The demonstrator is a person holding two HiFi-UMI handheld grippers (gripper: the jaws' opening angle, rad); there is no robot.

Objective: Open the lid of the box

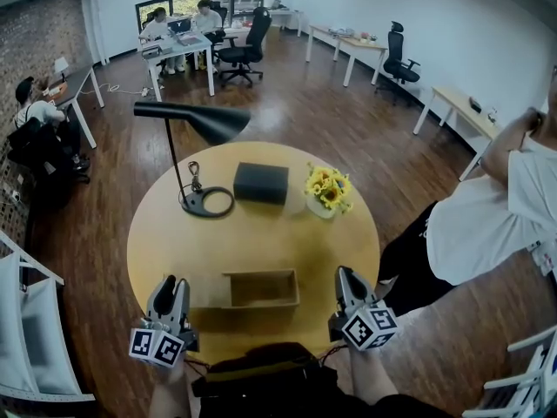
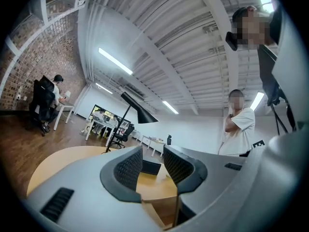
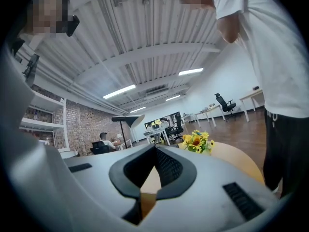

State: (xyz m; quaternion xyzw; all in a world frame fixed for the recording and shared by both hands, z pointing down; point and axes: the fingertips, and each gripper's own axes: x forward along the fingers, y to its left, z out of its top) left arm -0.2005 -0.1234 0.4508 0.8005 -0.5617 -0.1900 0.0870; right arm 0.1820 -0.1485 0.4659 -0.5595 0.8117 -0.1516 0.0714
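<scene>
1. A round yellow surface is seen from above, standing on a wooden floor.
2. The box is set near the near edge of the surface, about midway between the two grippers. Its top is open and its brown inside is shown.
3. A black case is placed at the far middle of the surface, well apart from the box.
4. A black lamp is stood to the left of the case, with its round base on the surface. Yellow flowers are set just to the right of the case.
5. The left gripper is held over the near left of the surface, beside the left end of the box. In its own view the left gripper is shown with its fingers a narrow way apart. Only the surface and the far case are seen in the gap.
6. The right gripper is held at the near right edge, beside the right end of the box. In its own view the right gripper is shown with its fingers brought together at the tips, and no thing can be made out as clamped.
7. A person in a white shirt is seen at the right, clear of the surface.
</scene>
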